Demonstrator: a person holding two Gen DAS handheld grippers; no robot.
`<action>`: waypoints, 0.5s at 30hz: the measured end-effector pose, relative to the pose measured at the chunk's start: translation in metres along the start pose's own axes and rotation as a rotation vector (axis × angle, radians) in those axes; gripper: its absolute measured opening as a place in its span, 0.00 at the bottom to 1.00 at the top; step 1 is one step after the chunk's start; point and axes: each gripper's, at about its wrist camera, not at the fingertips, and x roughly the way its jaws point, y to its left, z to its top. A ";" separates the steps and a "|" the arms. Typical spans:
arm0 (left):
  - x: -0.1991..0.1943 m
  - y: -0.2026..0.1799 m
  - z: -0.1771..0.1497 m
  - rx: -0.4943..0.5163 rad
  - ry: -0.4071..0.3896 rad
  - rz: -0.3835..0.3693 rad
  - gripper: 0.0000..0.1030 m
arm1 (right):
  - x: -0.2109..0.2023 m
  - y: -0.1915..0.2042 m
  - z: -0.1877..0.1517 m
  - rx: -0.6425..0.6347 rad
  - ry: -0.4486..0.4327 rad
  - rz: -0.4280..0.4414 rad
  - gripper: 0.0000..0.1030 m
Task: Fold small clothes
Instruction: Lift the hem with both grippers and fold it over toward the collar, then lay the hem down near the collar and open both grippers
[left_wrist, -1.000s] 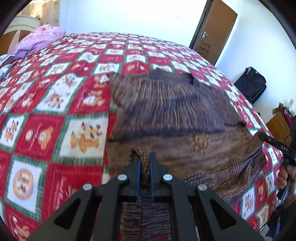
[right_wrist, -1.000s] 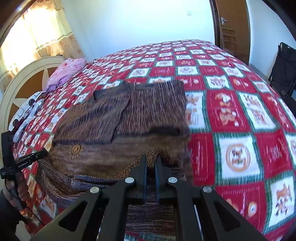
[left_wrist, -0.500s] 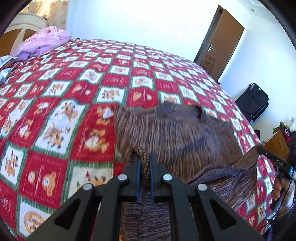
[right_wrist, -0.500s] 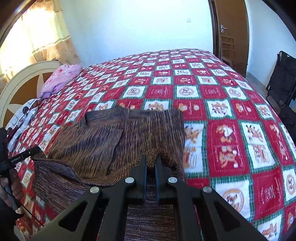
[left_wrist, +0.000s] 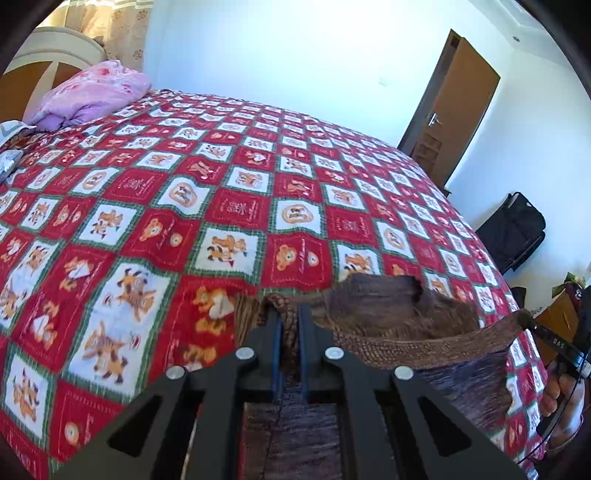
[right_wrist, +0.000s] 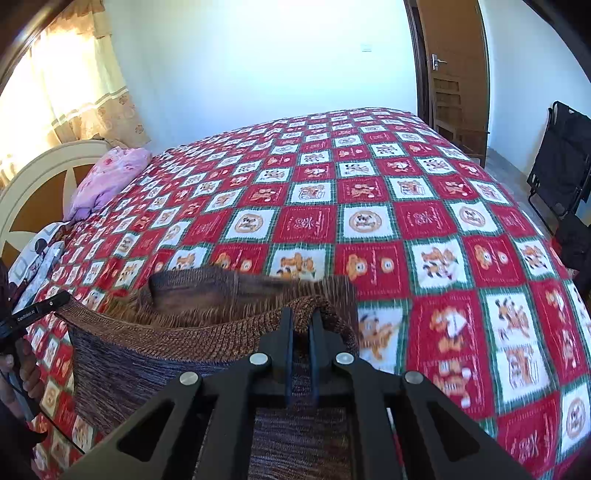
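Observation:
A brown striped knitted sweater lies on a red, white and green patchwork bedspread. My left gripper is shut on one corner of its ribbed hem. My right gripper is shut on the other hem corner. The hem stretches taut between them, lifted above the bed and carried over the rest of the sweater, which hangs below the fingers. The far collar edge still shows beyond the hem. Each view shows the other gripper's tip at its edge, held by a hand.
A pink pillow lies by the cream headboard. A brown door stands at the far wall. A black bag and a black folding chair stand beside the bed.
Both grippers have carried the hem up and away toward the collar, covering most of the sweater that showed before. Both stay shut on the hem.

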 end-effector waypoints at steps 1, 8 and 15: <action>0.009 -0.002 0.002 0.012 0.011 0.015 0.08 | 0.009 0.000 0.004 -0.003 0.010 -0.005 0.06; 0.051 -0.001 0.009 0.016 0.047 0.051 0.08 | 0.060 -0.006 0.019 0.005 0.067 -0.041 0.06; 0.076 0.009 0.000 -0.024 0.093 0.089 0.11 | 0.111 -0.022 0.020 0.061 0.171 -0.022 0.11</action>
